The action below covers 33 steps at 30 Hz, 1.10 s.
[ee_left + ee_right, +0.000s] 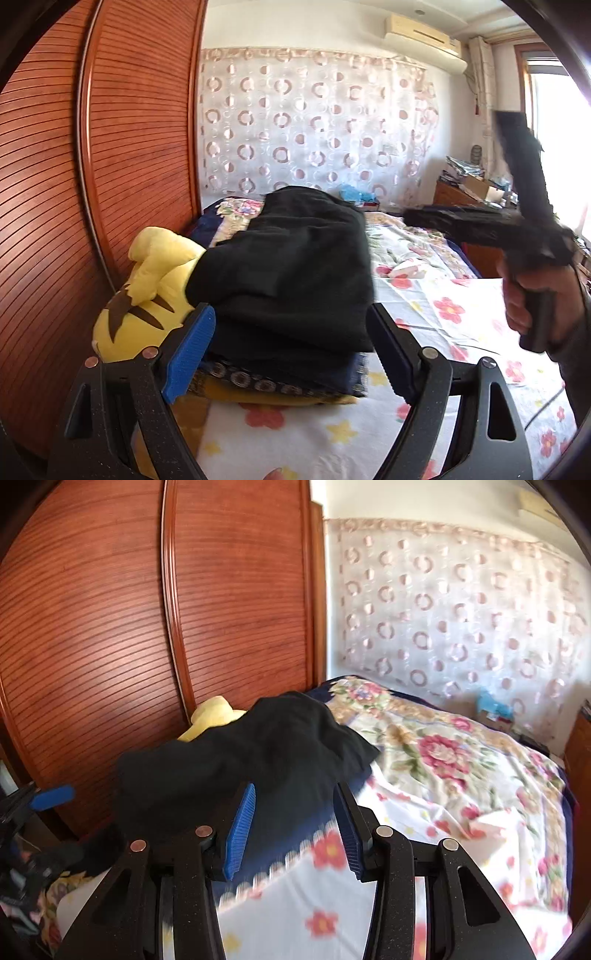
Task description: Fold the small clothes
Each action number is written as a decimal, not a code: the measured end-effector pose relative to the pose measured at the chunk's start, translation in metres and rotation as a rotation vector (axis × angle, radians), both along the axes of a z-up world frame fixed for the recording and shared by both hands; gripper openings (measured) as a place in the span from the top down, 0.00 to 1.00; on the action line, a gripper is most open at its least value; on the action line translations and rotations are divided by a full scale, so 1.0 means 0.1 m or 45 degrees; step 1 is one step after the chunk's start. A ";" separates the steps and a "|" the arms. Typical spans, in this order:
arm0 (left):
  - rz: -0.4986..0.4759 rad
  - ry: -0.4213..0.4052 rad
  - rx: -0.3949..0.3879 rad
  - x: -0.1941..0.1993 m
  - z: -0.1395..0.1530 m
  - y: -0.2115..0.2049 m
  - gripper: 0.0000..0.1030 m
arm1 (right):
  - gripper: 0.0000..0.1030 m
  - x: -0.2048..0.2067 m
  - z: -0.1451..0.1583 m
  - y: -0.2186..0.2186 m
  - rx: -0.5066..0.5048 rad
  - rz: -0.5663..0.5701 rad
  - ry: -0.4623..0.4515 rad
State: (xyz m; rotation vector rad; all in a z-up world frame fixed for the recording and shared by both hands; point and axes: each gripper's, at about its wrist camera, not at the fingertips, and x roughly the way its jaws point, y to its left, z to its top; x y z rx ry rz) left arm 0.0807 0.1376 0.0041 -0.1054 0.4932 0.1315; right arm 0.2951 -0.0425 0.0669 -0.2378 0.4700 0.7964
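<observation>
- We see the black garment [295, 258] lying loosely folded on top of a stack of folded clothes [280, 380], at 12 o'clock from the left gripper [291, 354].
- Its surface is matte and rumpled; its far end humps up toward the floral bedspread [461, 314].
- The left gripper's jaws stand wide apart, flanking the stack without pressing it.
- The right gripper [291, 830] has jaws partly apart, with nothing between them.
- At 9 o'clock, a yellow plush toy [144, 295] and the wooden wardrobe [110, 147] bound the stack.
- From 1 to 4 o'clock we see open bedspread.
</observation>
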 end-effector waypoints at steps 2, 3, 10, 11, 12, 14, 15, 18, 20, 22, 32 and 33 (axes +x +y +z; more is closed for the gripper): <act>-0.022 -0.004 0.002 -0.03 0.02 -0.09 0.18 | 0.50 -0.28 -0.02 -0.23 0.013 -0.051 -0.008; -0.037 -0.007 0.001 -0.06 0.02 -0.15 0.18 | 0.49 -0.42 -0.04 -0.34 0.019 -0.073 -0.009; -0.161 0.002 0.004 -0.14 0.02 -0.57 0.18 | 0.30 -1.30 -0.12 -0.97 0.062 -0.211 -0.002; -0.174 0.000 0.007 -0.15 0.02 -0.65 0.18 | 0.27 -1.41 -0.13 -1.04 0.064 -0.239 -0.006; -0.192 -0.003 0.008 -0.17 0.03 -0.72 0.18 | 0.26 -1.53 -0.12 -1.11 0.066 -0.270 -0.014; -0.216 -0.009 0.017 -0.20 0.06 -0.84 0.18 | 0.21 -1.73 -0.10 -1.24 0.089 -0.317 -0.027; -0.225 -0.012 0.025 -0.21 0.08 -0.91 0.18 | 0.21 -1.84 -0.09 -1.33 0.105 -0.338 -0.032; -0.247 -0.029 0.040 -0.25 0.18 -1.06 0.18 | 0.21 -2.09 -0.01 -1.43 0.146 -0.435 -0.060; -0.248 -0.047 0.054 -0.29 0.25 -1.16 0.18 | 0.21 -2.25 0.05 -1.48 0.175 -0.480 -0.084; -0.240 -0.059 0.069 -0.33 0.31 -1.24 0.18 | 0.21 -2.41 0.11 -1.50 0.199 -0.523 -0.110; -0.248 -0.139 0.075 -0.54 0.60 -1.44 0.18 | 0.21 -3.13 0.22 -1.51 0.279 -0.621 -0.204; -0.252 -0.141 0.078 -0.56 0.61 -1.45 0.18 | 0.21 -3.10 0.13 -1.51 0.279 -0.626 -0.207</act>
